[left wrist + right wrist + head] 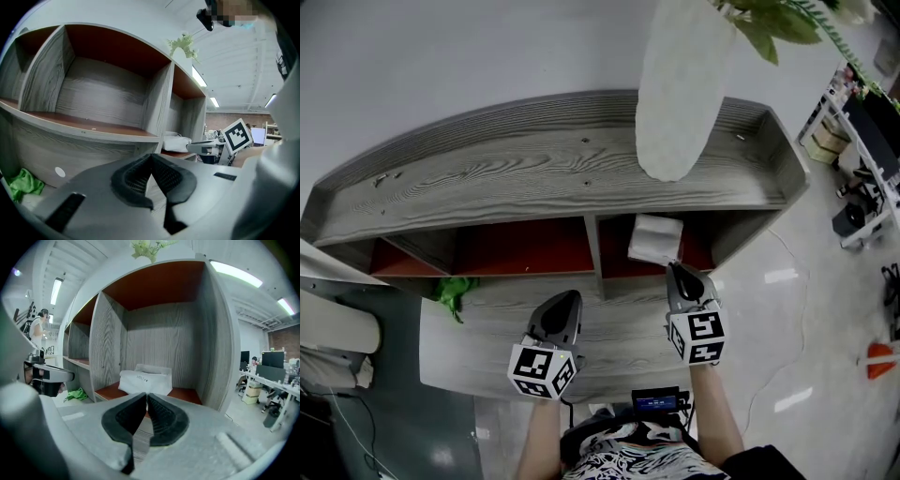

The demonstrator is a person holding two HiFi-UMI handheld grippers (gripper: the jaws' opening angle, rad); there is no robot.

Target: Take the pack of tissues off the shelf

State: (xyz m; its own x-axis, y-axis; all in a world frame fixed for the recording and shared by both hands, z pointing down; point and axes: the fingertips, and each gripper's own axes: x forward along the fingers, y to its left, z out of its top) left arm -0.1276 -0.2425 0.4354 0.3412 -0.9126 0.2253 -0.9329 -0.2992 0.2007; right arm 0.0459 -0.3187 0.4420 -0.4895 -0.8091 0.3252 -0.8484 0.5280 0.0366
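The white pack of tissues [655, 240] lies on the red floor of the right-hand compartment of the grey wooden shelf [534, 178]. In the right gripper view the pack [145, 379] sits straight ahead of the jaws. My right gripper [672, 269] is at the pack's near edge, and its jaws [146, 394] stand closed together on that edge. My left gripper [567, 300] hovers over the lower board in front of the middle divider. It is shut [151, 156] with nothing between its pads. The compartment ahead of it is bare.
A tall white vase [680, 84] with green leaves stands on the shelf top, above the pack. A green cloth [453, 292] lies at the left end of the lower board [487, 337]. Desks and equipment stand on the floor at the right [862, 169].
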